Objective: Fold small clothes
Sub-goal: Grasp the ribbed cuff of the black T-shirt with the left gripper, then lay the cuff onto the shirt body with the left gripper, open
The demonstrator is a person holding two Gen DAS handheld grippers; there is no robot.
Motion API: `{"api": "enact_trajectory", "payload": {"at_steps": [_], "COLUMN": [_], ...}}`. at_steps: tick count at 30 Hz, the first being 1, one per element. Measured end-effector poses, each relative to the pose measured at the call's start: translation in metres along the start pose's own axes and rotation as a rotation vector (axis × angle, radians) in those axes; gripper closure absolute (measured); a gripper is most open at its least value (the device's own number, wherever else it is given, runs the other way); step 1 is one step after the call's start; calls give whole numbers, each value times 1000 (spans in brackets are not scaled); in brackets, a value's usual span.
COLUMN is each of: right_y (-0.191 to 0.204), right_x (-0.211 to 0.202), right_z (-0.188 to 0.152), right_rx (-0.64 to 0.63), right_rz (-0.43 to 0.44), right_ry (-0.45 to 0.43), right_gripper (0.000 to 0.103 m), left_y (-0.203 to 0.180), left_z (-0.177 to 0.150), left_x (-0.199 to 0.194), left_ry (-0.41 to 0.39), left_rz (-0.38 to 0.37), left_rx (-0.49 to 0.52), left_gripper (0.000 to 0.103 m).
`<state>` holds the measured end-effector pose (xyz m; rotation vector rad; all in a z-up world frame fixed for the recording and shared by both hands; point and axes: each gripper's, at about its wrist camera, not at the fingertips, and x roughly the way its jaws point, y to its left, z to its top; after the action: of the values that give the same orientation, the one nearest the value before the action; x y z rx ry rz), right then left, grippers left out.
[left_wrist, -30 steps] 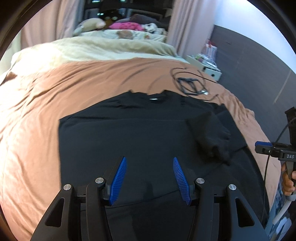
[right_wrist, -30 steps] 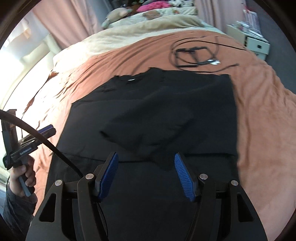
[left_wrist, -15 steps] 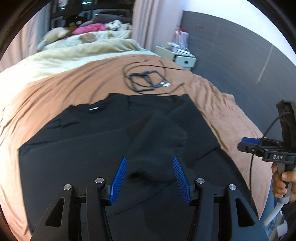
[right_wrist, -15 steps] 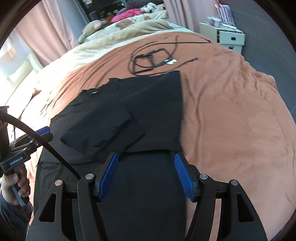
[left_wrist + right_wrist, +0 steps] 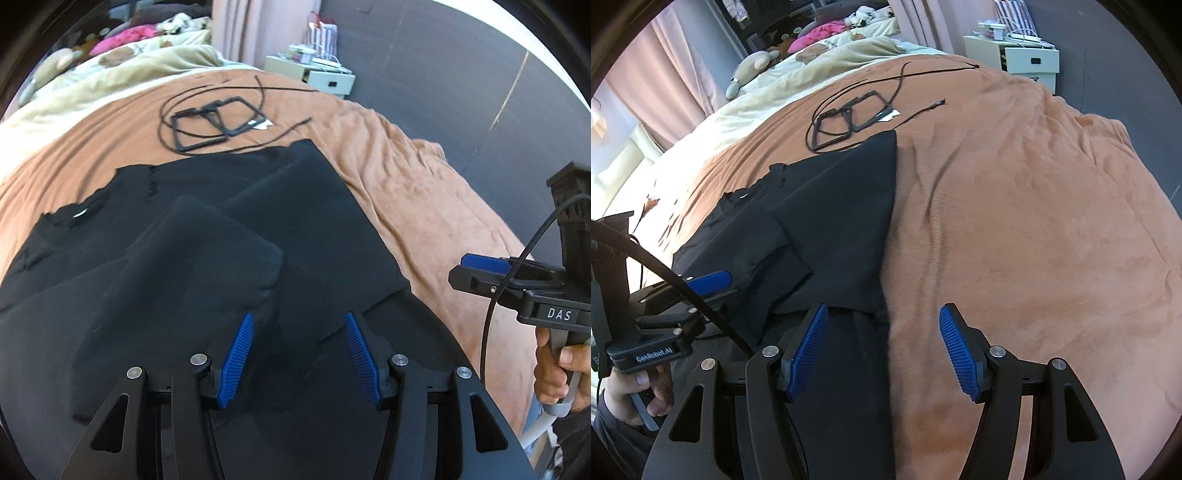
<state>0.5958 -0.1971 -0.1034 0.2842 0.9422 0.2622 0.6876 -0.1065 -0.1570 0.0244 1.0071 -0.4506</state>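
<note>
left wrist view: left gripper and right gripper both gape empty above the black t-shirt.

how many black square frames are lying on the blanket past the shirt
2: black square frames overlapping each other on the brown blanket, just beyond the black shirt's far edge, ringed by a thin black cable. Any more under the shirt would be hidden.
</note>
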Motion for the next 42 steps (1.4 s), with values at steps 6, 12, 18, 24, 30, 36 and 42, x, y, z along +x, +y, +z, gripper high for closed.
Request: {"api": "enact_trajectory", "payload": {"at_steps": [6,12,18,24,30,36,42], "right_y": [-2,1,14,22,35,41,48], "right_x": [15,30,35,47,58,68,70], "right_z": [0,-1,1,3,1,-1,-2], "right_rx": [14,18,7,-9,-44,-45,-65], "right_rz": [16,30,37,-14,-58,-101,-160], "right_ry": [-6,1,8,31,62,87,112], "right_gripper": [42,42,46,46,46,46,46], "left_y": [-1,9,16,41,67,100,139], "left_z": [8,8,6,6,-1,-15,-31], "left_x": [39,56,45,15,-33,-76,-107], "left_ry": [70,74,54,29,-23,-59,-78], "left_rz": [65,90,125,69,109,186,229], "left_rx": [17,13,28,-31,-56,-63,-108], "left_gripper": [48,39,74,84,85,85,86]}}
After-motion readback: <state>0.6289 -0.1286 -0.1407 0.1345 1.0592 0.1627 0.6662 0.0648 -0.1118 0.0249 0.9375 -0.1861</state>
